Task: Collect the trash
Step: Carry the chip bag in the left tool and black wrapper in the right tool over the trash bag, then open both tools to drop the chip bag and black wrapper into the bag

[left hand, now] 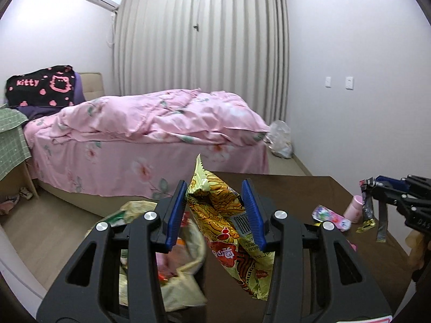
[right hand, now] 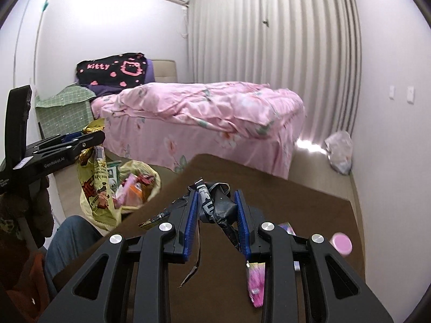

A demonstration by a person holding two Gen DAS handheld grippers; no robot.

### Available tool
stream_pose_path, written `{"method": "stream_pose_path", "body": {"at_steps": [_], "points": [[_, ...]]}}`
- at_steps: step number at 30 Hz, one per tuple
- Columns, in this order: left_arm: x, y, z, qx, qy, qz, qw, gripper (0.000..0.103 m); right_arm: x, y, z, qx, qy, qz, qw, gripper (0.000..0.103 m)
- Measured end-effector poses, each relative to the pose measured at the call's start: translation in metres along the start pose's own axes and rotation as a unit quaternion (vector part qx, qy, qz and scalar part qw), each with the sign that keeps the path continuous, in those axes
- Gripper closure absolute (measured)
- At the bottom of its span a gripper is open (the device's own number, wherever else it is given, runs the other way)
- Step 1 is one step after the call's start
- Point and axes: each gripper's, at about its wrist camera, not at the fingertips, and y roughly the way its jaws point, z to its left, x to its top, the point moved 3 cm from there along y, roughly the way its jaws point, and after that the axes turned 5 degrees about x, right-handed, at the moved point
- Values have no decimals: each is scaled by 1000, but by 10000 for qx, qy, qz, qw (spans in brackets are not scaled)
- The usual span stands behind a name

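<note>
- A bed under a rumpled pink floral quilt [left hand: 161, 115] filled the far side of the room, in front of closed beige curtains [left hand: 199, 37].
- A dark brown desk [left hand: 309, 196] carried the loose litter; its left edge ran beside a pale yellow plastic trash bag [right hand: 150, 177] that stood open on the floor, already holding wrappers.
- The left gripper [left hand: 214, 210] held a large yellow-and-red foil snack bag [left hand: 229, 231] between its blue pads, its jaws set fairly wide around the crinkled packet. In the right wrist view the packet hung past the desk's left edge, over the bag's near rim.
- The right gripper [right hand: 215, 219] was clamped on a crumpled black wrapper [right hand: 215, 202], lifted above the middle of the desk with thin strips dangling from it.
- A pink printed wrapper [left hand: 331, 216] lay on the desk towards its right edge.
- A small pink cylindrical bottle [left hand: 354, 208] stood near the desk's right edge, just beyond that wrapper.
- A small yellow and black scrap [left hand: 365, 224] lay on the desk just beside the bottle.
</note>
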Motion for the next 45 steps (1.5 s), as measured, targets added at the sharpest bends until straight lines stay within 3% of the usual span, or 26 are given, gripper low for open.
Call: {"method": "stream_pose_path", "body": {"at_steps": [18,24,29,32,38,43,45], "points": [[-25,24,79,839,-272,235,9958,63,22,65,32,653,-148,408,9969,77],[-31,40,118,1861,-546,86,9810,63,39,111,35,937,-64,499,9943,77],[-50,78,134,2354,-619,71,9699,63,48,150,42,1052,-203,628,9923,77],[-68,105,135,2260,-684,241,9714,63,52,170,49,1083,-366,735,9907,77],[-105,139,127,1470,-753,1326,9773,63,63,215,71,1404,-621,1010,9830,77],[-112,134,138,1027,-1245,1545,9747,64,71,266,110,1912,-601,1267,9715,77],[-116,135,142,1007,-1367,1593,9725,64,70,287,126,2096,-575,1399,9660,77]]}}
